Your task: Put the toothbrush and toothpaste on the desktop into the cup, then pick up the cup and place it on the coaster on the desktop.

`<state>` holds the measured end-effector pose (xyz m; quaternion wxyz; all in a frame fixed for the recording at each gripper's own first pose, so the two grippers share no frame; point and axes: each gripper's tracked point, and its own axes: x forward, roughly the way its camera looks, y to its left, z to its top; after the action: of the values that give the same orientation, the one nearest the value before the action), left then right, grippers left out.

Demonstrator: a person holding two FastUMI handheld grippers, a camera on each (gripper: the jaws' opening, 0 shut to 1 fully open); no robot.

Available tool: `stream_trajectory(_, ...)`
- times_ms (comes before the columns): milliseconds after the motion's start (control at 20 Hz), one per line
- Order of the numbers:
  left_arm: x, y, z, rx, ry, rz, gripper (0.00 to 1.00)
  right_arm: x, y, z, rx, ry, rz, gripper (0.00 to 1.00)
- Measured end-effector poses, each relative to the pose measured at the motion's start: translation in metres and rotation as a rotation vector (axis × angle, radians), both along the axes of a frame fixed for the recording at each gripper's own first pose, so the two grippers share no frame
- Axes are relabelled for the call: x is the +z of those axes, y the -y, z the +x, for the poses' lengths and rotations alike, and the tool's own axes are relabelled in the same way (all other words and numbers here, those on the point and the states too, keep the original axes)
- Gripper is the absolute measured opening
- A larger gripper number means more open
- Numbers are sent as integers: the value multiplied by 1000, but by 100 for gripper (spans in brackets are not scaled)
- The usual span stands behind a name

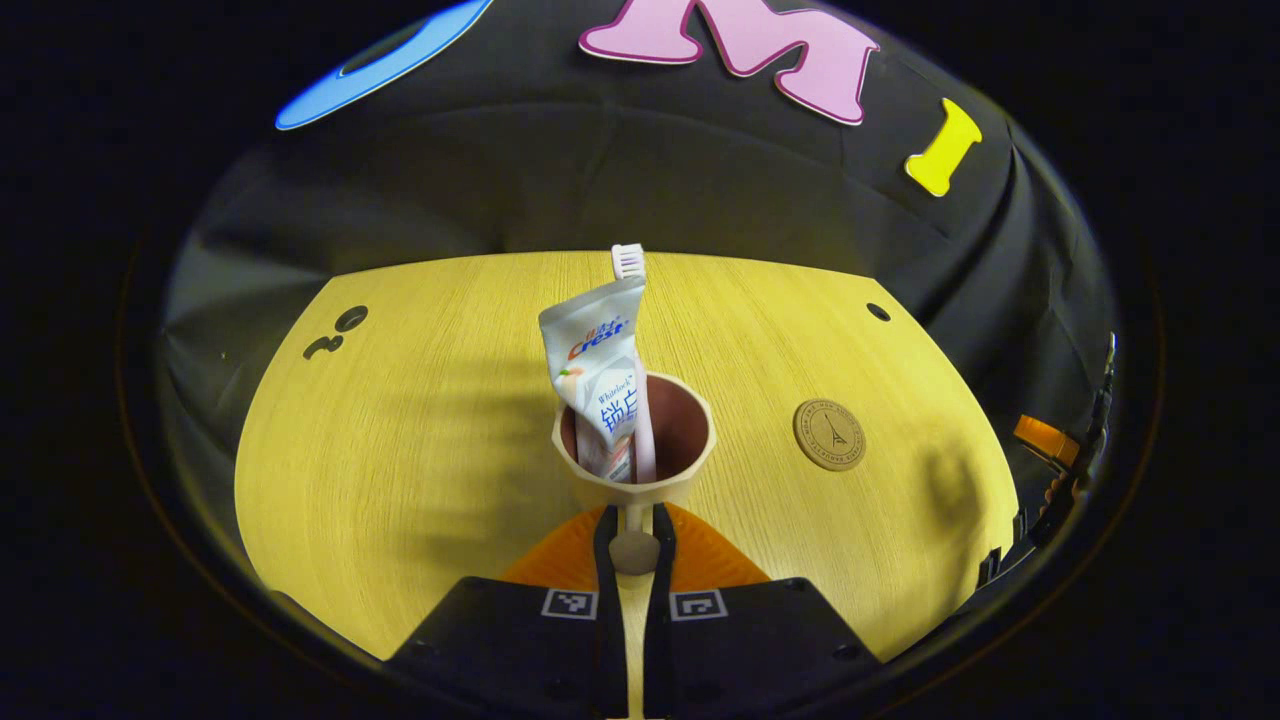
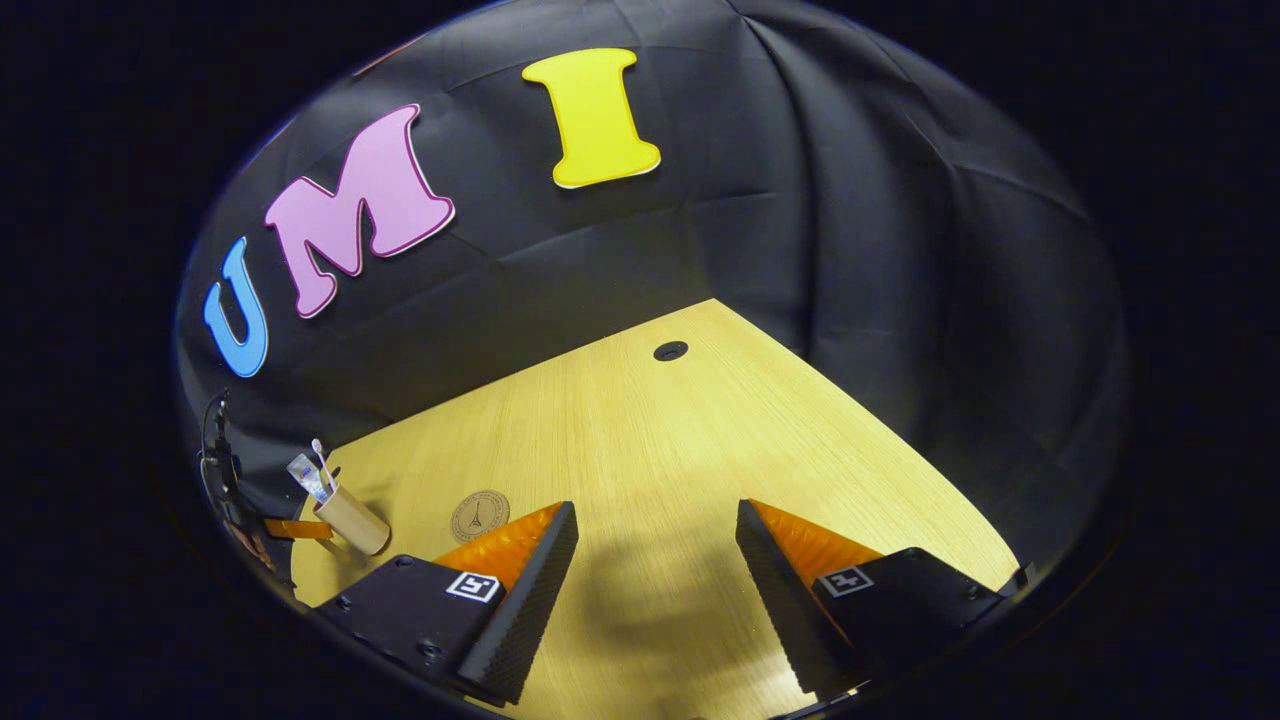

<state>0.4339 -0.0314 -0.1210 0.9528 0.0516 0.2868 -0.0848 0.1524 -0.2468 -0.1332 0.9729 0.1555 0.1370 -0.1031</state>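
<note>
Left gripper view: a light wood-grain desktop (image 1: pixel 420 480) with dark round holes near its far corners stands before the booth's black cloth wall (image 1: pixel 620 180). One cup (image 1: pixel 634 440) is on the desktop, holding one toothpaste tube (image 1: pixel 598 385) and one toothbrush (image 1: pixel 630 262), both upright, the bristle head rising above the tube. The left gripper (image 1: pixel 634 545) has its two fingers drawn close on the cup's handle, pinching it from both sides. One round coaster (image 1: pixel 829 435) lies flat on the desktop, apart from the cup, to its right.

Right gripper view: the same desktop (image 2: pixel 660 450) runs to a corner against the black wall (image 2: pixel 900 250); one dark hole (image 2: pixel 670 351) shows near the far edge. The right gripper (image 2: pixel 655 585) is spread wide above bare wood, with nothing between its fingers. Far left stand the cup (image 2: pixel 352 520) with tube and brush inside, and the coaster (image 2: pixel 479 516) near it.
</note>
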Motion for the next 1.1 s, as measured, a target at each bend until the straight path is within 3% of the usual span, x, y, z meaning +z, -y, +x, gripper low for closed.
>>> stream_trajectory(250,6,2,0,12,54,21,10,0,-10,2,20,-3,-4,98)
stream_trajectory(500,26,14,0,6,94,-19,10,-3,-12,4,28,-10,-12,98)
stream_trajectory(800,59,63,5,-103,149,-18,9,-1,-6,4,16,-4,4,98)
stream_trajectory(900,47,80,10,-135,124,-3,9,-3,-6,4,21,-10,0,98)
stream_trajectory(950,41,88,11,-142,110,-10,14,-4,-7,3,26,-14,-1,98)
stream_trajectory(1000,39,95,12,-154,110,-20,9,-3,-7,3,30,-12,1,98)
stream_trajectory(1100,35,110,11,-176,107,-28,10,-3,-8,2,29,-10,7,98)
